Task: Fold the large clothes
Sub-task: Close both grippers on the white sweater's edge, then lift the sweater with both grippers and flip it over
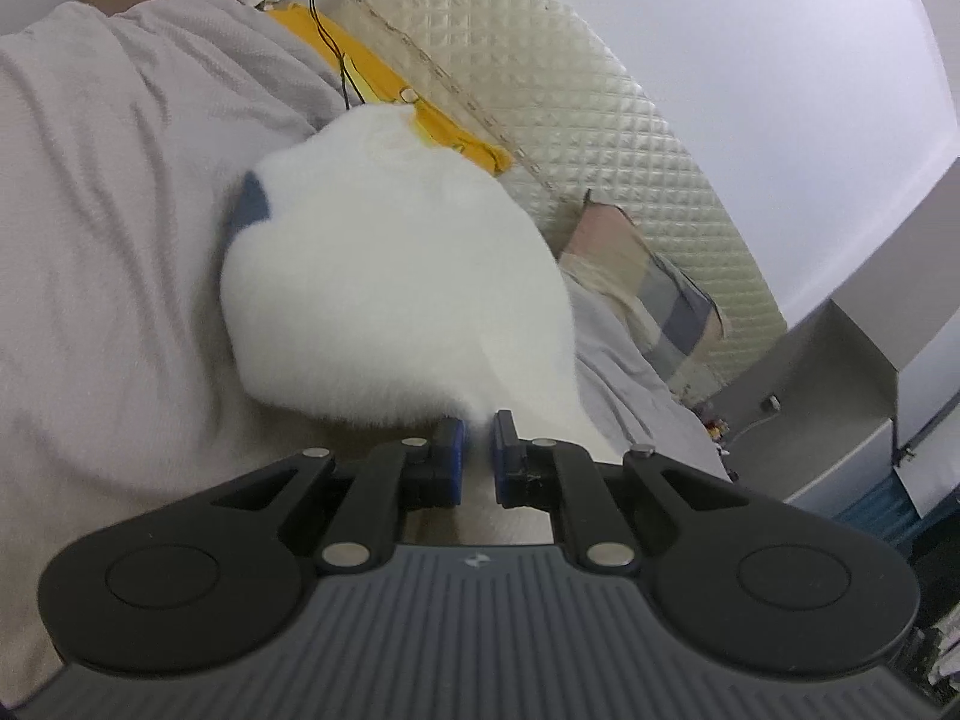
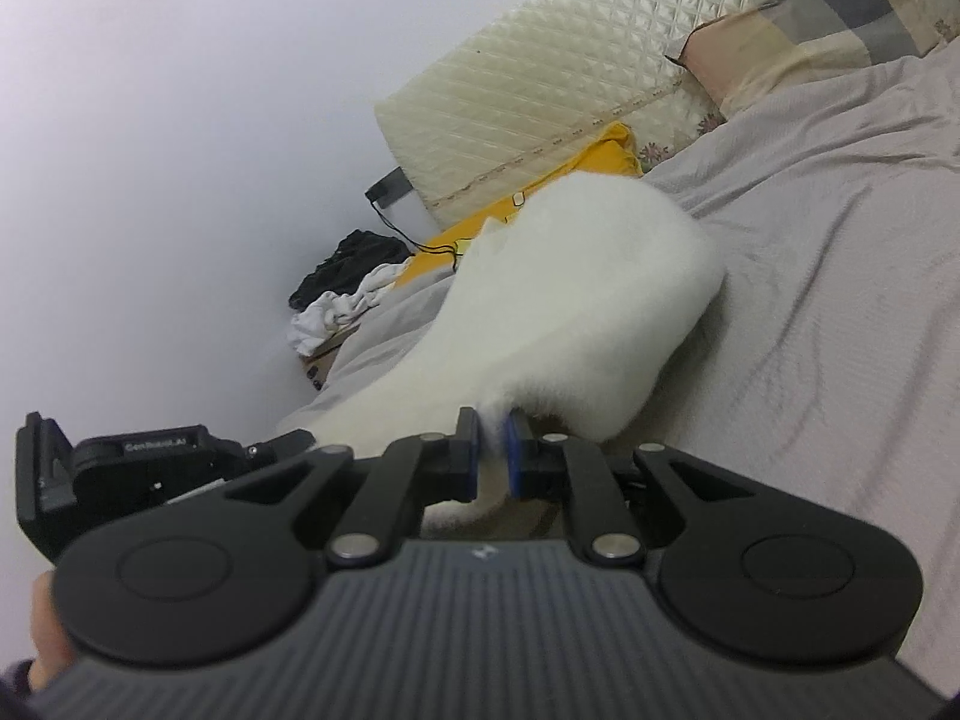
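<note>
A white fluffy garment [image 1: 390, 276] lies bunched on the grey bed sheet [image 1: 108, 228], with a dark blue patch at its left edge. My left gripper [image 1: 478, 429] is shut on a near edge of it, cloth pinched between the blue pads. The right wrist view shows the same white garment [image 2: 576, 312] stretching up from my right gripper [image 2: 493, 429], which is shut on another part of its edge. The other gripper's body [image 2: 138, 468] shows low on the left there. How the rest of the garment is laid out is blurred.
A cream quilted headboard [image 1: 600, 138] runs behind the bed. A yellow cloth [image 1: 384, 90] and a black cable [image 1: 336, 54] lie beside it, a plaid pillow [image 1: 654, 288] to the right. A pile of white and black clothes [image 2: 342, 294] sits past the bed's corner. A hand [image 2: 45, 630] shows at bottom left.
</note>
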